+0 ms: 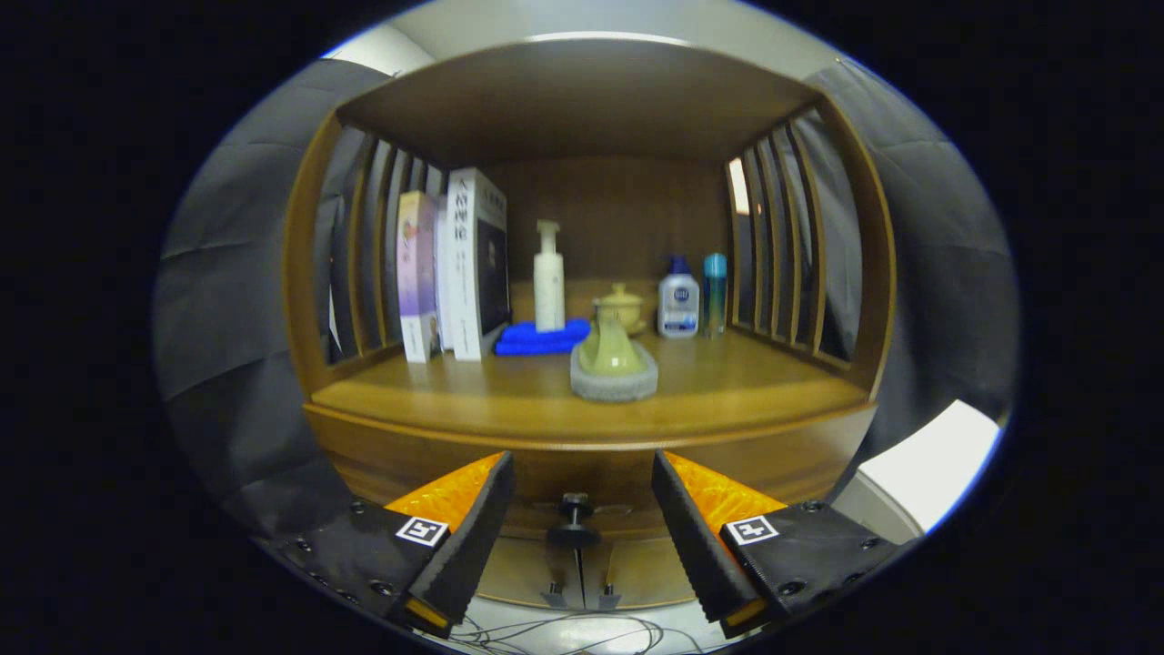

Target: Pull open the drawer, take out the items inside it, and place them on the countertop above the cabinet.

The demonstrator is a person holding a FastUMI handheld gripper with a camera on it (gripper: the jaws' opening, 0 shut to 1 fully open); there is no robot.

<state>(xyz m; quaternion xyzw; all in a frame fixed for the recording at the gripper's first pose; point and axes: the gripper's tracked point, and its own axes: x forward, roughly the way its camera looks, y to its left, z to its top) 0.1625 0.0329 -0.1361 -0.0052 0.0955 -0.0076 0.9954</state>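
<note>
Step in hand: the drawer (pixel 582 482) under the countertop (pixel 582 400) is judged not yet pulled; its front appears flush with the cabinet.
Drawer knob: a small dark knob (pixel 574 518) is seen between the two fingers, slightly ahead of them and untouched.
How to do it well: the gripper (pixel 582 509) should be advanced until the knob's stem lies between the pads, closed firmly, then drawn straight back, level, so the grip is not lost.
Gripper: the fingers are spread wide apart; nothing is held or touched.
Items inside: hidden while the drawer is closed.
Countertop: free wood is offered in front of the yellow-green teapot (pixel 611 350) on its grey mat (pixel 614 384); books (pixel 455 268), a blue cloth (pixel 541 338) and bottles (pixel 678 305) stand behind.
</note>
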